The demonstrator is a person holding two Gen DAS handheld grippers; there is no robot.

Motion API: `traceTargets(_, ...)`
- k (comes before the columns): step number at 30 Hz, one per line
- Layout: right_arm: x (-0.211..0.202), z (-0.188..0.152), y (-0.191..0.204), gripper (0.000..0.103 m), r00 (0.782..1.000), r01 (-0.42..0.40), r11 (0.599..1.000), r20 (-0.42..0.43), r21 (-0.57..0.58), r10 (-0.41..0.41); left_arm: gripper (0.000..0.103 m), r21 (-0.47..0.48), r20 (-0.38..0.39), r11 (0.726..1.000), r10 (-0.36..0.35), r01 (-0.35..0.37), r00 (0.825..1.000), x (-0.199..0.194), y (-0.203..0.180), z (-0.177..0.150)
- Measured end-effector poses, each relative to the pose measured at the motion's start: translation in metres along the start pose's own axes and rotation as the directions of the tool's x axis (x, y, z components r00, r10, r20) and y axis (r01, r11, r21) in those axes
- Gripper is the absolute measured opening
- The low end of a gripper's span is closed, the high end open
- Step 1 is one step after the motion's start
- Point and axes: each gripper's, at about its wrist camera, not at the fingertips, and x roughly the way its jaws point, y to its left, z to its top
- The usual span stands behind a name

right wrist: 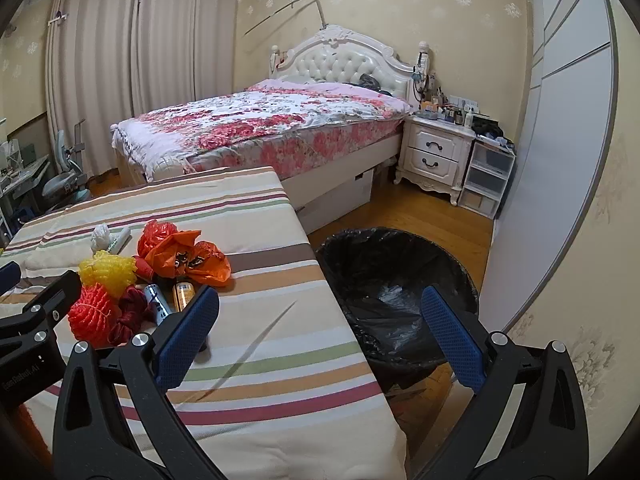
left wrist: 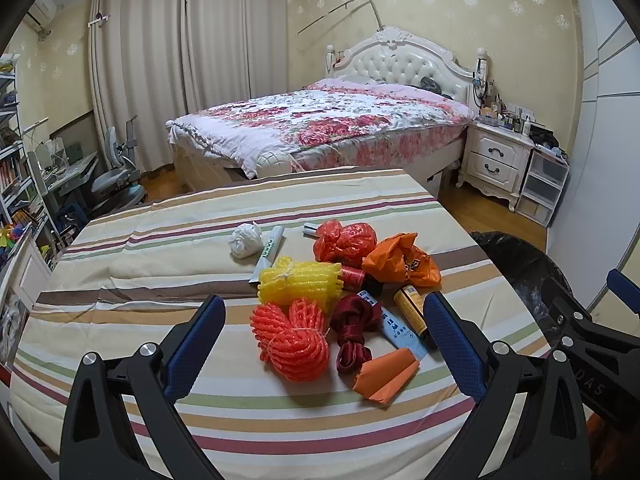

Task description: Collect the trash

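A heap of trash lies on the striped table [left wrist: 160,240]: a red-orange foam net [left wrist: 292,340], a yellow foam net [left wrist: 298,284], a dark red ribbon [left wrist: 352,328], folded orange paper [left wrist: 384,376], an orange plastic bag [left wrist: 400,262], a red bag [left wrist: 344,240], a white paper wad [left wrist: 245,240], tubes and a small bottle [left wrist: 410,306]. My left gripper [left wrist: 324,320] hangs open just above the near side of the heap, holding nothing. My right gripper [right wrist: 320,312] is open and empty, over the table's right edge beside the black-lined bin [right wrist: 396,280].
The bin stands on the wood floor right of the table [right wrist: 260,340]. Behind are a bed [left wrist: 320,128] with a floral cover, a white nightstand [left wrist: 496,160], plastic drawers [left wrist: 544,184], a wardrobe on the right, and a desk, chair and shelves at left.
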Motion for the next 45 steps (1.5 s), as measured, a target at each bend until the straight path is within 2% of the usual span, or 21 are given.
traceTargets(7, 0.006, 0.0, 0.0, 0.099, 1.0, -0.009, 1.0, -0.026, -0.005, 0.009, 0.097, -0.013, -0.035, 1.0, -0.012, 0.012, 0.999, 0.003, 0.01, 0.005)
traceTargets(18, 0.029, -0.006, -0.002, 0.097, 0.995, -0.026, 1.0, -0.094, 0.011, 0.027, 0.096, -0.044, -0.089, 0.998, 0.031, -0.035, 0.996, 0.024, 0.043, 0.007)
traceTargets(22, 0.04, -0.009, -0.003, 0.079, 0.99, -0.036, 0.999, -0.134, 0.02, 0.039, 0.096, -0.064, -0.111, 0.997, 0.043, -0.05, 0.993, 0.033, 0.059, 0.005)
traceTargets(23, 0.042, -0.01, -0.002, 0.078, 0.989, -0.042, 0.999, -0.144, 0.023, 0.045, 0.096, -0.066, -0.116, 0.996, 0.044, -0.052, 0.992, 0.036, 0.061, 0.004)
traceTargets(31, 0.056, -0.014, 0.002, 0.078, 0.982, -0.059, 0.998, -0.178, 0.024, 0.062, 0.096, -0.05, -0.159, 0.997, 0.041, -0.05, 0.986, 0.052, 0.061, 0.004)
traceTargets(45, 0.056, -0.017, 0.01, 0.078, 0.979, -0.079, 0.997, -0.19, 0.013, 0.08, 0.095, -0.021, -0.195, 1.0, 0.012, -0.016, 0.981, 0.048, 0.053, -0.008)
